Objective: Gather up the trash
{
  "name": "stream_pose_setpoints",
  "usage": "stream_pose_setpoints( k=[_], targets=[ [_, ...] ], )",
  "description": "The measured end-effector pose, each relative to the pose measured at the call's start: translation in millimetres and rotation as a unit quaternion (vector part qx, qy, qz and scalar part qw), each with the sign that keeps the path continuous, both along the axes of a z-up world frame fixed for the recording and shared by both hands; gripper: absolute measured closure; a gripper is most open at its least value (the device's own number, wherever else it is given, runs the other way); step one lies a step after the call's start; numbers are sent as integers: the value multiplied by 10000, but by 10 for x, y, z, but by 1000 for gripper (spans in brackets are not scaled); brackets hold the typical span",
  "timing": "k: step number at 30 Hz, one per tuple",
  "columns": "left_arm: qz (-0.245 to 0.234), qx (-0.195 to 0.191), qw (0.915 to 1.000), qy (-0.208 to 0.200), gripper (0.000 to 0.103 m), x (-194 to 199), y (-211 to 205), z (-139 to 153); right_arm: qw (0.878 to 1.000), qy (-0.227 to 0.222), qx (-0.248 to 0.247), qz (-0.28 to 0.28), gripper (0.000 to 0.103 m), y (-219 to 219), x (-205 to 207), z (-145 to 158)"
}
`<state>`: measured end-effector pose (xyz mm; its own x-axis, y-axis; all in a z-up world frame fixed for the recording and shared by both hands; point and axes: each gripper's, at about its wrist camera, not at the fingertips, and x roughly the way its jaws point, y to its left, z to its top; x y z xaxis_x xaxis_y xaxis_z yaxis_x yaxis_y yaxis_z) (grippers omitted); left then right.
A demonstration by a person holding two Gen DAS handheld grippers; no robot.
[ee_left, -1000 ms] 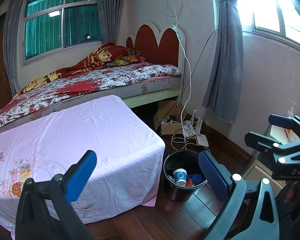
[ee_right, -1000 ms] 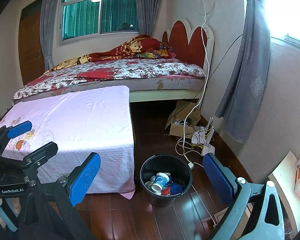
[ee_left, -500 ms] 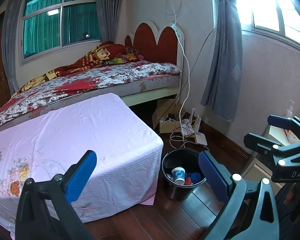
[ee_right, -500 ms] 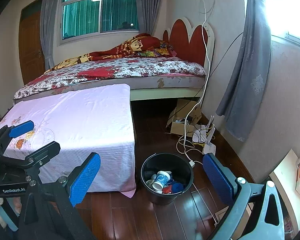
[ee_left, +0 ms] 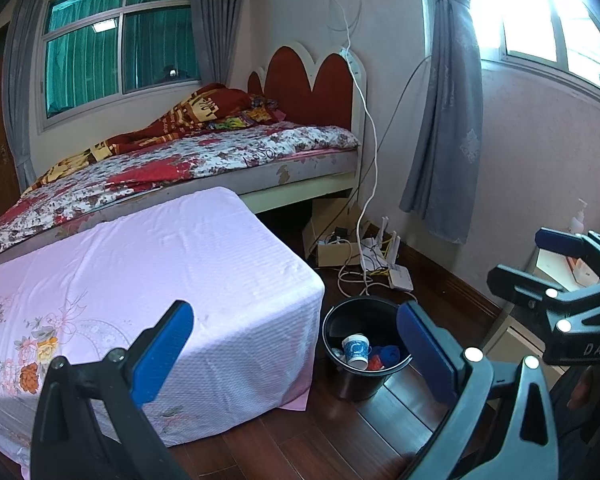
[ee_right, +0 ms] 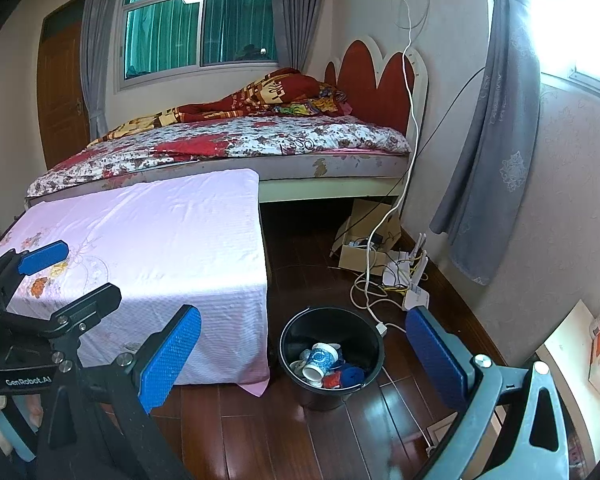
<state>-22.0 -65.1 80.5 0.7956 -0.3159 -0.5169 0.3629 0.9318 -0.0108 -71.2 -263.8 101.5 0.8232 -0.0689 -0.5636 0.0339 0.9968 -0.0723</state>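
A black trash bin [ee_left: 352, 384] [ee_right: 320, 398] stands on the wooden floor by the corner of the pink-clothed table. Inside it lie a white and blue paper cup [ee_left: 356, 350] [ee_right: 320, 362] plus red and blue scraps. My left gripper [ee_left: 296, 354] is open and holds nothing; it hangs above the table's corner, with the bin just inside its right finger. My right gripper [ee_right: 302, 360] is open too and holds nothing, high over the bin. Each gripper shows in the other's view: the right gripper [ee_left: 534, 260] at the right edge, the left gripper [ee_right: 66, 280] over the cloth.
The table under a pink flowered cloth [ee_left: 160, 264] [ee_right: 160, 232] fills the left. Behind it is a bed [ee_left: 204, 160]. A cardboard box [ee_right: 360, 252], a router and loose white cables [ee_right: 364, 292] lie on the floor beyond the bin. A low shelf [ee_right: 568, 344] stands at the right.
Both views have drifted slightly, so the bin sits a little higher in the left wrist view. Both grippers stay open and the bin's contents have not moved.
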Motion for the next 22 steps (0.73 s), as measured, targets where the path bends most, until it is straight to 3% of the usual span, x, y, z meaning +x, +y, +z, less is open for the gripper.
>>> stream_pose_setpoints(
  k=[22],
  targets=[
    [-5,30,9992,-398,1,26,15,75,9999,57,-82,-26,0,-62,-9,-12]
  ],
)
